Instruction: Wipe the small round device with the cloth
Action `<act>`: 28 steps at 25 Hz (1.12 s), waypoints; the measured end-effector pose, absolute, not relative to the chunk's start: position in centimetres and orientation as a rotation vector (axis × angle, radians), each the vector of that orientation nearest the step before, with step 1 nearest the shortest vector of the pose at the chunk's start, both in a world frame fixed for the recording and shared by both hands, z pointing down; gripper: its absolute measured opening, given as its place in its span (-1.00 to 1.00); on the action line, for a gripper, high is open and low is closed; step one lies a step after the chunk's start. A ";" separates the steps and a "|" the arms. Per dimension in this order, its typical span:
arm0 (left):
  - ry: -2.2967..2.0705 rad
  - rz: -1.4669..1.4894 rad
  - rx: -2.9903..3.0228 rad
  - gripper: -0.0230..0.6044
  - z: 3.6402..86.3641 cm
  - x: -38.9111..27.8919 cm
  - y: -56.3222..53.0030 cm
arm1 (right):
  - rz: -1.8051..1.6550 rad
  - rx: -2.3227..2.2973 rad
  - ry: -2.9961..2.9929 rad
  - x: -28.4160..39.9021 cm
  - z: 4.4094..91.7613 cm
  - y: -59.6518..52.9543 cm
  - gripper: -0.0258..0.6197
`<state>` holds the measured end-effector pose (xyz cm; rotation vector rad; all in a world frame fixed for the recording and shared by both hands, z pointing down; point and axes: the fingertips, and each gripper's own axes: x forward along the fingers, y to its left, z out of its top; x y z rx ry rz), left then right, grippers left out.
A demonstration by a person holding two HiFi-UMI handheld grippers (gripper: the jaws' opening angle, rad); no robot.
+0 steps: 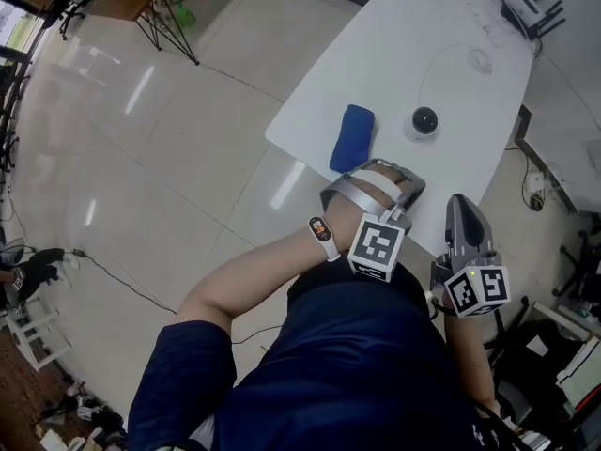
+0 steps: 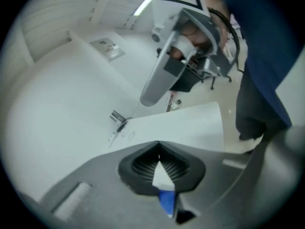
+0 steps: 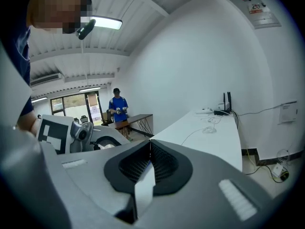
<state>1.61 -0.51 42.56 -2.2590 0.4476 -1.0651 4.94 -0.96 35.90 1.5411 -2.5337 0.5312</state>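
The small round device (image 1: 423, 121), a black dome on a white base, stands on the white table (image 1: 451, 26) near its front edge. A folded blue cloth (image 1: 351, 137) lies just left of it. My left gripper (image 1: 388, 169) hovers at the table's edge just short of the cloth, jaws shut and empty. Its own view shows the pads (image 2: 143, 163) pressed together, with a bit of blue showing behind them. To the right and nearer the body is my right gripper (image 1: 462, 201), off the table, also shut and empty, pads (image 3: 164, 163) closed.
A router (image 1: 526, 9) with cables (image 1: 470, 59) sits at the table's far end. Tiled floor (image 1: 141, 158) lies left of the table. A wooden desk (image 3: 136, 119) and a person in blue (image 3: 117, 105) are far off. Chairs and boxes stand at the right (image 1: 563, 327).
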 end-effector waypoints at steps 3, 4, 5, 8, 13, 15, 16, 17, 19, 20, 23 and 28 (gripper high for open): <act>0.579 -1.021 -2.563 -0.92 43.2 1.2 -2.4 | 0.530 1.537 -2.516 5.0 36.9 -2.8 -0.88; 0.633 -1.005 -2.637 -0.92 43.3 1.0 -3.2 | 0.527 1.536 -2.508 5.1 37.2 -3.4 -0.88; 0.691 -0.988 -2.699 -0.92 43.3 0.7 -4.0 | 0.526 1.536 -2.500 5.2 37.6 -3.9 -0.88; 0.893 -0.918 -2.882 -0.92 43.6 -0.3 -5.9 | 0.534 1.523 -2.489 5.2 38.8 -5.4 -0.88; 1.408 -0.871 -3.101 -0.78 46.8 -4.2 -9.3 | 0.614 1.436 -2.498 4.6 41.6 -7.2 -0.88; 1.615 -0.963 -3.045 -0.48 49.2 -6.9 -10.5 | 0.643 1.397 -2.505 4.1 42.5 -7.8 -0.88; 1.695 -1.030 -2.999 -0.35 50.5 -8.2 -11.0 | 0.659 1.383 -2.510 3.9 42.9 -8.0 -0.88; 1.754 -1.097 -2.960 -0.25 51.8 -9.4 -11.3 | 0.674 1.371 -2.516 3.7 43.1 -8.2 -0.88; 1.818 -1.207 -2.928 -0.21 54.0 -10.7 -11.5 | 0.698 1.345 -2.531 3.2 43.4 -8.5 -0.88; 1.826 -1.250 -2.927 -0.21 54.8 -10.9 -11.5 | 0.707 1.331 -2.539 2.9 43.4 -8.7 -0.88; 1.818 -1.369 -2.891 -0.21 56.3 -10.4 -11.4 | 0.728 1.295 -2.557 2.5 43.6 -8.9 -0.88; 1.866 -1.531 -2.849 -0.10 59.0 -9.9 -11.8 | 0.756 1.285 -2.569 2.7 44.1 -9.2 -0.88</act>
